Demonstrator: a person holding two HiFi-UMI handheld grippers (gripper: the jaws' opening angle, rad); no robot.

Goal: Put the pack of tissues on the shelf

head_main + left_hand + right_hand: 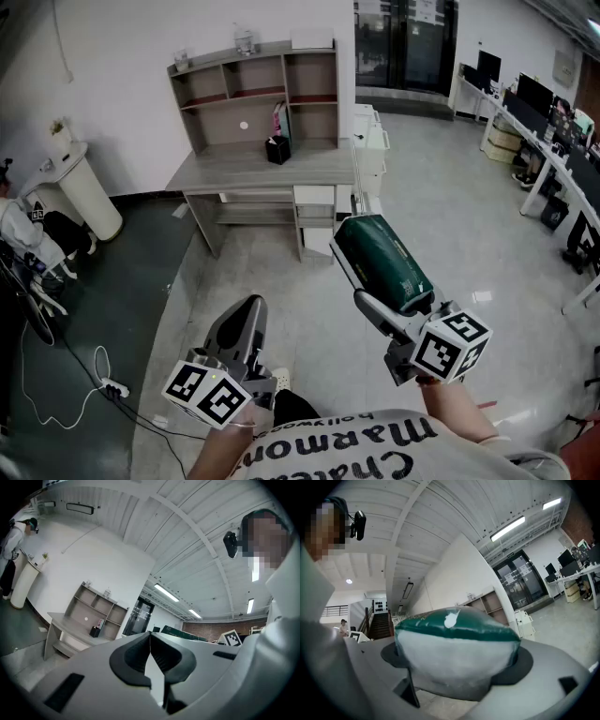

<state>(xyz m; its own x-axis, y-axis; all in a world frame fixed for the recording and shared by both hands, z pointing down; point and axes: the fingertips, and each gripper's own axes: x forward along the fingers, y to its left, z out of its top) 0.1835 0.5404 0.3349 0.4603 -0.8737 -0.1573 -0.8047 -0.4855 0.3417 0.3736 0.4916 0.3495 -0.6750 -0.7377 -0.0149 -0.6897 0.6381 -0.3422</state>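
Note:
A green and white pack of tissues [382,261] is clamped between the wide-set jaws of my right gripper [367,272], held up in the air at the right of the head view. Seen from the right gripper view, the pack of tissues [457,644] fills the space between both pads. My left gripper [246,323] hangs lower at the left, jaws closed together with nothing in them; its fingertips [150,637] meet. The grey desk with its shelf unit [255,92] stands against the white wall ahead, some way off.
On the desk top [234,171] stand a small black holder [277,149] and a pink item. A white cabinet [371,155] flanks the desk's right. A white pedestal [80,192] and floor cables [84,384] lie left. Office desks with monitors [544,122] line the right.

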